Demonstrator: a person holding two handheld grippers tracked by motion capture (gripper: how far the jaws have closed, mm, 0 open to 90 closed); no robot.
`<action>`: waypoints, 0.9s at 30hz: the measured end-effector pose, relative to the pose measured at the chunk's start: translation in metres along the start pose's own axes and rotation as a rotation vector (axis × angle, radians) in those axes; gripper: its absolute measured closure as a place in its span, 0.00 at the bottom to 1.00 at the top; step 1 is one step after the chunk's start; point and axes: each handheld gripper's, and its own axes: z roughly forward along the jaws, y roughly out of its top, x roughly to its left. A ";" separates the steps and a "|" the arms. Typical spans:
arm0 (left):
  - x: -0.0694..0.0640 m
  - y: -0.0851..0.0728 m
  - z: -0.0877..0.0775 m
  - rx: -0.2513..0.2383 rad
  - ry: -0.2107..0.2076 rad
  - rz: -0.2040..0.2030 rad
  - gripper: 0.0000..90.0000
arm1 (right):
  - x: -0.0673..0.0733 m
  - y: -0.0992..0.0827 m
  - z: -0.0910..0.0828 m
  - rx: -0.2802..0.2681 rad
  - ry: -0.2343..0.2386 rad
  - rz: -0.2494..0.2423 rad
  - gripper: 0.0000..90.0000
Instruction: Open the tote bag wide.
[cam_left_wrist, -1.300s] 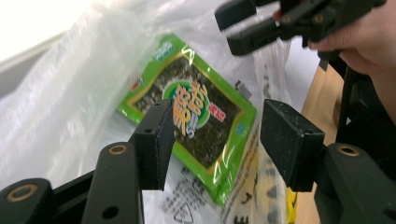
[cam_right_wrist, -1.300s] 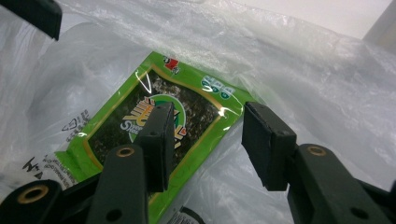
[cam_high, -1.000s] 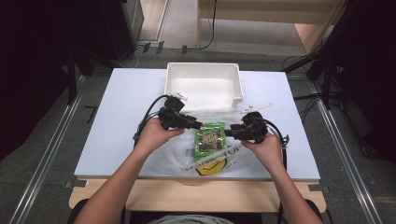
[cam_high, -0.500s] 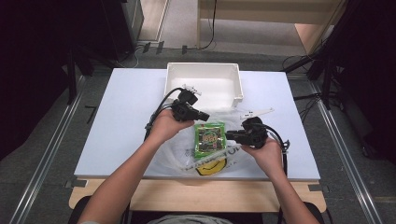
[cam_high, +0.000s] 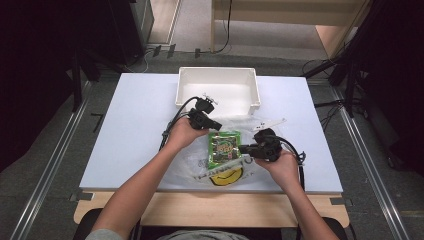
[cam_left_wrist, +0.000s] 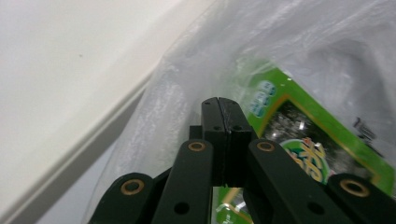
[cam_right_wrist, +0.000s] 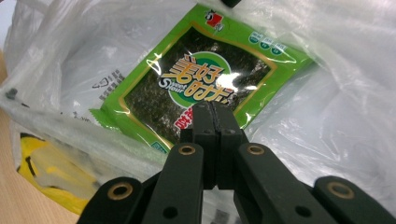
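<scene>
While both pairs of jaws stand pressed together, the work in hand looks like opening the clear plastic bag (cam_high: 220, 155) that lies near the front edge of the tabletop (cam_high: 135, 130), with the green seaweed packet (cam_high: 223, 148) on it or just inside its mouth; which of the two I cannot tell. The left gripper (cam_high: 216, 125) sits at the packet's far left corner, close to the white bin (cam_high: 218, 80) at the table's back edge, and its jaws have just been closing; in the left gripper view (cam_left_wrist: 219, 105) they meet with film bunched around them, so it probably pinches the bag, though no film shows between the pads. The right gripper (cam_high: 242, 149) lies at the packet's right edge, its jaws also just closed, tips (cam_right_wrist: 211, 109) over the packet's wrapper. I judge the next move needs both grips confirmed on film alone, then a gentle pull apart to widen the mouth without dragging the packet
</scene>
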 end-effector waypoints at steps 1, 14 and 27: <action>0.002 0.000 0.001 0.001 0.009 0.003 1.00 | 0.000 0.000 0.001 0.005 0.005 -0.003 1.00; 0.020 -0.005 0.016 -0.031 -0.003 -0.048 1.00 | 0.007 -0.013 0.000 0.019 0.014 -0.007 1.00; 0.018 -0.006 0.021 -0.022 0.021 -0.038 1.00 | 0.017 -0.048 -0.005 0.063 0.014 0.009 1.00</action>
